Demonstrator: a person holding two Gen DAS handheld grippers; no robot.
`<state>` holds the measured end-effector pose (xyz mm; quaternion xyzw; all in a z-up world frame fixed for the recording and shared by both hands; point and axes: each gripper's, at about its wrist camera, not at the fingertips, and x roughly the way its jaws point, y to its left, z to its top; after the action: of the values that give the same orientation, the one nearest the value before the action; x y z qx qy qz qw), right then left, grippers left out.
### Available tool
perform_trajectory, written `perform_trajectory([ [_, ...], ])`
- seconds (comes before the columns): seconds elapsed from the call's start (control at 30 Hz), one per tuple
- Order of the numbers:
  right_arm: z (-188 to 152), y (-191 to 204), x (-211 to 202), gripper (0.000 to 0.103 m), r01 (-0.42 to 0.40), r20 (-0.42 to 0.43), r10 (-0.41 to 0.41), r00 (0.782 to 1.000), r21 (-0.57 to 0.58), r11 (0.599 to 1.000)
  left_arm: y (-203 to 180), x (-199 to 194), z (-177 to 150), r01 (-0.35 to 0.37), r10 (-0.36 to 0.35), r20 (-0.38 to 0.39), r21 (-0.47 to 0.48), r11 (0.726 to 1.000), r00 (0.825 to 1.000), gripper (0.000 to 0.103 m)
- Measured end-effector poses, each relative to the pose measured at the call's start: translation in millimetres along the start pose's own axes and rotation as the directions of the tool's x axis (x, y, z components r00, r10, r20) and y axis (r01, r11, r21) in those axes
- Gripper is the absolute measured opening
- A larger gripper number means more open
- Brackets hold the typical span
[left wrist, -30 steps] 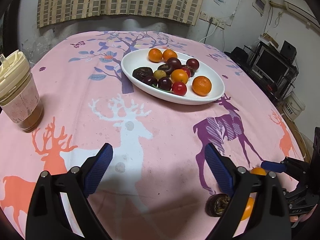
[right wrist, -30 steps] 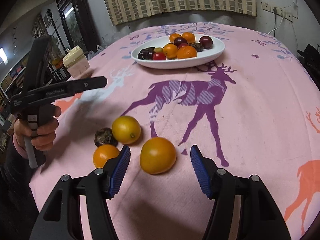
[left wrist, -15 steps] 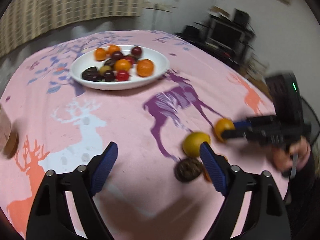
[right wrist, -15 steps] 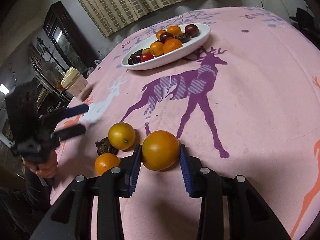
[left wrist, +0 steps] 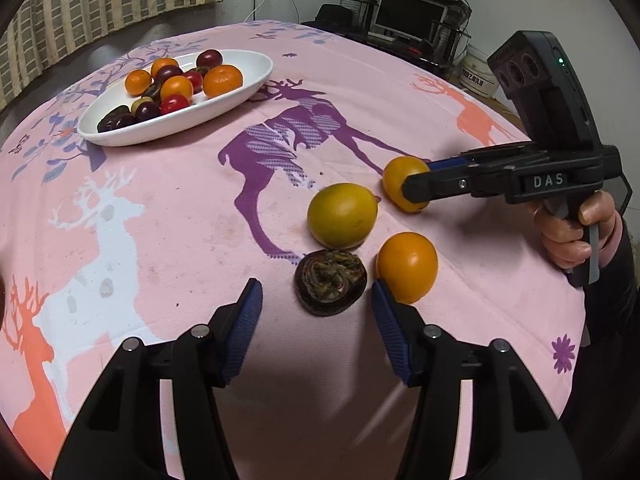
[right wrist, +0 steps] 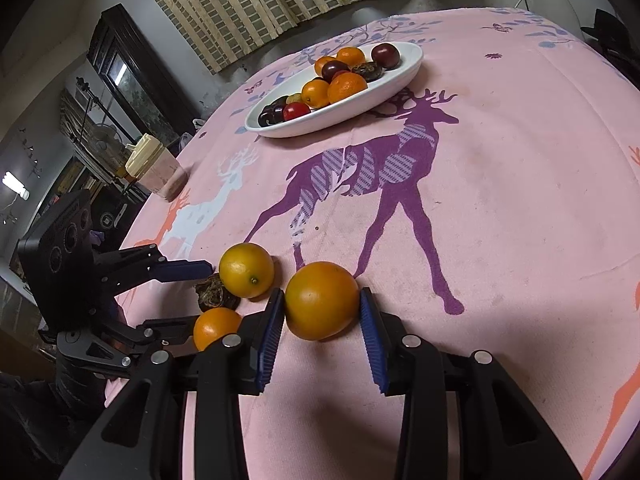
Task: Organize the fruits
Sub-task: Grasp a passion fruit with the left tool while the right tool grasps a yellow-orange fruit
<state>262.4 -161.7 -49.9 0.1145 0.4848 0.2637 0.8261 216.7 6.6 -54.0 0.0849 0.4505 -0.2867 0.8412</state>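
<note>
A white oval plate [left wrist: 240, 92] [right wrist: 404, 70] holds several oranges and dark fruits at the table's far side. Near the front edge lie a yellow-orange fruit [left wrist: 342, 216] [right wrist: 246, 270], a dark wrinkled fruit [left wrist: 330, 282] [right wrist: 214, 292] and a small orange [left wrist: 406, 266] [right wrist: 214, 326]. My right gripper [right wrist: 322, 308] [left wrist: 416, 190] is shut on a larger orange [right wrist: 322, 300] [left wrist: 400, 178] that rests on the cloth. My left gripper [left wrist: 316, 320] [right wrist: 192, 276] is open, its fingers on either side of the dark wrinkled fruit and just short of it.
A pink deer-print cloth [left wrist: 180, 220] [right wrist: 500, 200] covers the round table. A lidded cup [right wrist: 154, 170] stands at the left edge. A monitor and shelves [left wrist: 412, 12] stand beyond the table, a dark cabinet [right wrist: 128, 80] to the left.
My left gripper has swung right and moved in on the loose fruits, now framing the dark wrinkled one. My right gripper has closed on the larger orange.
</note>
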Motion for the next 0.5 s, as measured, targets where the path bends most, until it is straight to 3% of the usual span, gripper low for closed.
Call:
perform_trajectory([
  [0.2, -0.2, 0.4, 0.0, 0.038, -0.003, 0.001, 0.003, 1.000, 0.003, 1.000, -2.2, 5.5, 5.0, -0.011, 0.011, -0.006, 0.007, 1.000, 1.000, 0.054],
  [0.27, -0.1, 0.0, -0.1, 0.038, -0.003, 0.001, 0.003, 1.000, 0.003, 1.000, -1.1, 5.2, 5.2, -0.012, 0.012, -0.004, 0.003, 1.000, 1.000, 0.051],
  [0.33, -0.1, 0.1, -0.3, 0.038, -0.004, 0.002, 0.004, 1.000, 0.003, 1.000, 0.0, 4.5, 5.5, -0.006, 0.006, -0.002, -0.001, 1.000, 1.000, 0.039],
  [0.5, 0.0, 0.9, -0.6, 0.038, -0.006, 0.006, 0.006, 1.000, 0.000, 1.000, 1.5, 2.1, 6.0, 0.002, -0.002, 0.001, -0.015, 1.000, 1.000, 0.038],
])
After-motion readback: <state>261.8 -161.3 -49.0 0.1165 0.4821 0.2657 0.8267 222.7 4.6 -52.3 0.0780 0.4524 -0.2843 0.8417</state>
